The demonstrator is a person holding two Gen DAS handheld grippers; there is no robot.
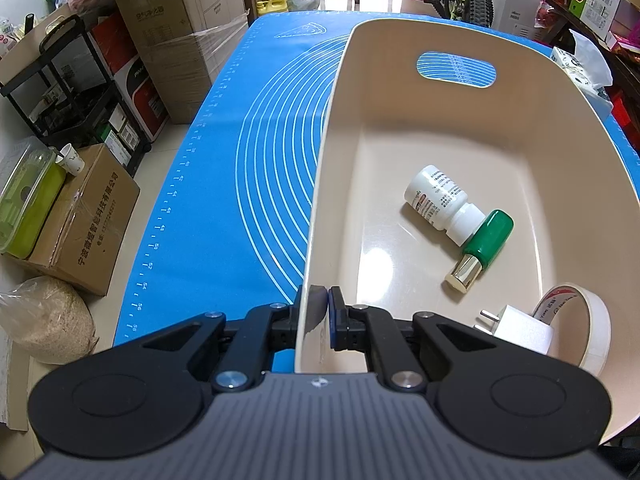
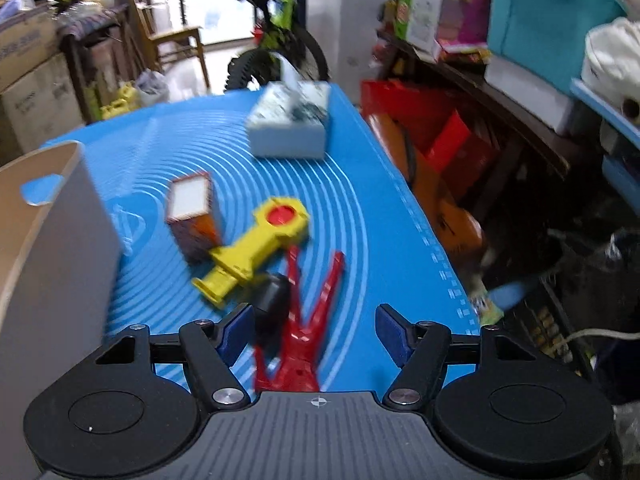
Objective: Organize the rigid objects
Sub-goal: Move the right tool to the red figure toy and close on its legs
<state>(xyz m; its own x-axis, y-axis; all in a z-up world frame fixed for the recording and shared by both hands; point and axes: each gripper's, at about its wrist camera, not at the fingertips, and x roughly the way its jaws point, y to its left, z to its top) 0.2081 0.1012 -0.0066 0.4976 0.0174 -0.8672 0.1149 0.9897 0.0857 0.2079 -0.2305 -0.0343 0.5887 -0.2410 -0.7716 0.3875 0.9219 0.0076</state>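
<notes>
Left tongs (image 1: 323, 312), lower centre of the left wrist view: pressed onto the near wall of the beige bin (image 1: 472, 128), one pad outside, one inside. The bin stands on the blue baking mat (image 1: 240, 168) covering the surface.

In the bin, right of centre: white pill bottle (image 1: 438, 204) lying on its side, print too small to read; its cap end touches a green bottle with gold cap (image 1: 482, 246). Lower right corner of the bin: white plug adapter (image 1: 520, 330) against a roll of white tape (image 1: 580, 328).

Right tongs (image 2: 316, 332), lower centre of the right wrist view: spread, pinching nothing. Frame blurred. Between and just beyond the pads lie a red plastic toy (image 2: 308, 328) and a black rounded object (image 2: 272, 300), kind unclear. Above them, mid-frame: yellow toy with red disc (image 2: 256, 252), touching an orange and white carton (image 2: 192, 212). Upper centre: tissue box (image 2: 290, 124).

Off the surface, upper left of the left wrist view: cardboard boxes (image 1: 192, 20), Chinese print.
</notes>
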